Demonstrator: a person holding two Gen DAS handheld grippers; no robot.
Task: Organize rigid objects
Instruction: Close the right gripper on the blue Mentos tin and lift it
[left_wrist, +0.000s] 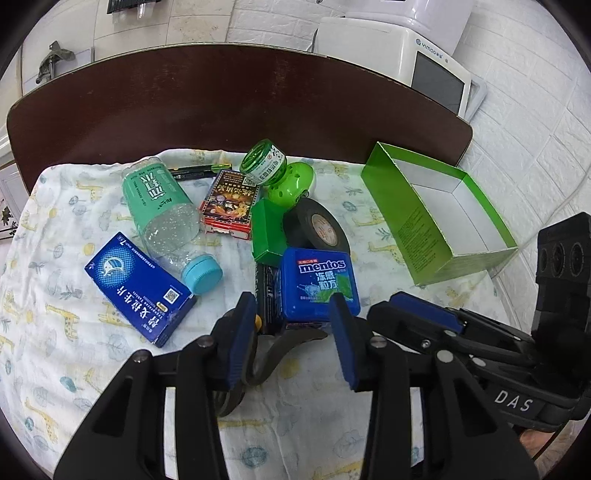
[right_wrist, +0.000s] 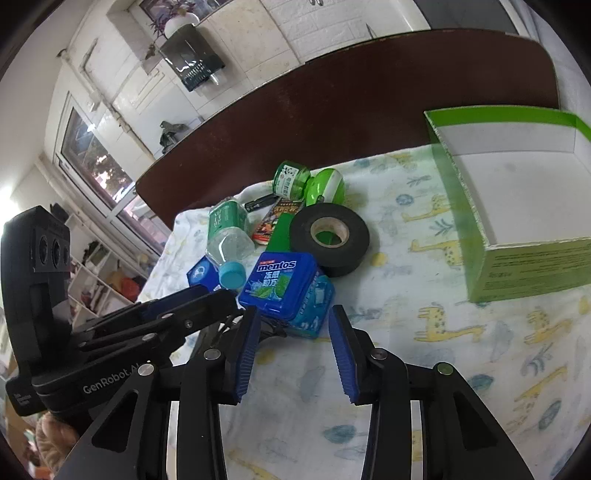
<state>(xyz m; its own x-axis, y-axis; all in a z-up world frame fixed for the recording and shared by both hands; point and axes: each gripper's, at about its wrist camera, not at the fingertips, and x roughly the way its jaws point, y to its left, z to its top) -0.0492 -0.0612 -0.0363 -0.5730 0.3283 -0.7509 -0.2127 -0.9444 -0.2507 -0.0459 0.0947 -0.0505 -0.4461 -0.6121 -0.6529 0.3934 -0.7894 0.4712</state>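
Blue-padded fingers of the left gripper fill the near foreground, set partly apart with nothing pressed between them. Just ahead of their tips sits a blue mints box, resting on a dark box whose label cannot be read. Under the fingers lies a dark curved tool, only partly seen. Ahead and to the left of this gripper lie a blue carton and a clear bottle on its side, teal cap toward the gripper. Farther ahead are a card pack, a small green box, a black tape roll, a green jar and a green egg-shaped case. An open green tray, white inside, stands to the right, apart from the pile.

From the right wrist, the right gripper is likewise partly open and holds nothing; the mints box lies just ahead of its tips, between their lines but not touched. The left gripper reaches in from its left. The tray is ahead to its right. Everything rests on a giraffe-print cloth over a dark brown table.
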